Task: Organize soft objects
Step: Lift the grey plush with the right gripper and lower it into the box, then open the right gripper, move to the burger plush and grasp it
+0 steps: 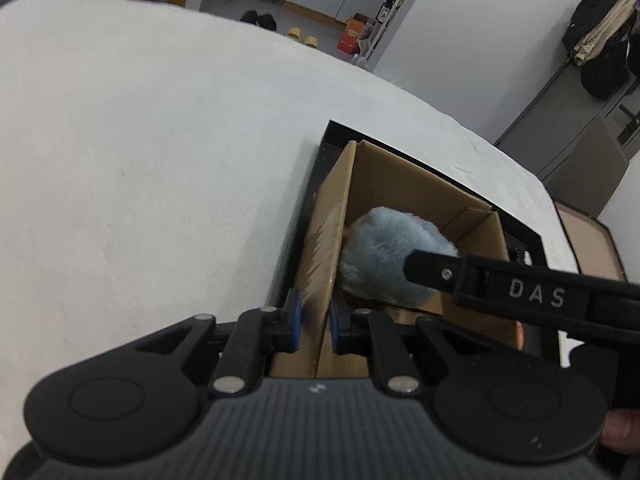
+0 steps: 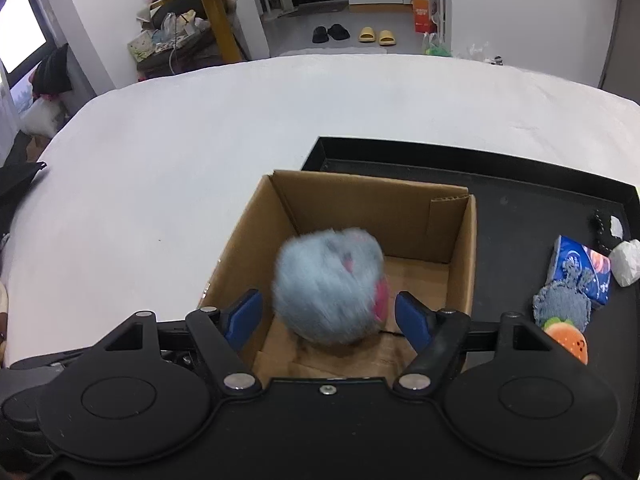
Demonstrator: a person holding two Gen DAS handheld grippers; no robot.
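Note:
A fluffy grey-blue plush ball with pink patches (image 2: 330, 286) lies inside an open cardboard box (image 2: 372, 200), blurred in the right wrist view. It also shows in the left wrist view (image 1: 390, 258). My right gripper (image 2: 329, 316) is open above the box, its blue pads (image 2: 412, 316) apart on either side of the plush, not touching it. My left gripper (image 1: 314, 322) is shut on the box's left wall (image 1: 326, 240). The right gripper's finger crosses the left wrist view (image 1: 520, 290).
The box stands on a black tray (image 2: 520, 184) on a white table (image 2: 180, 160). On the tray's right lie a blue patterned pack (image 2: 584, 268), a grey cloth piece (image 2: 562, 306), a burger plush (image 2: 570, 342) and a white lump (image 2: 626, 262).

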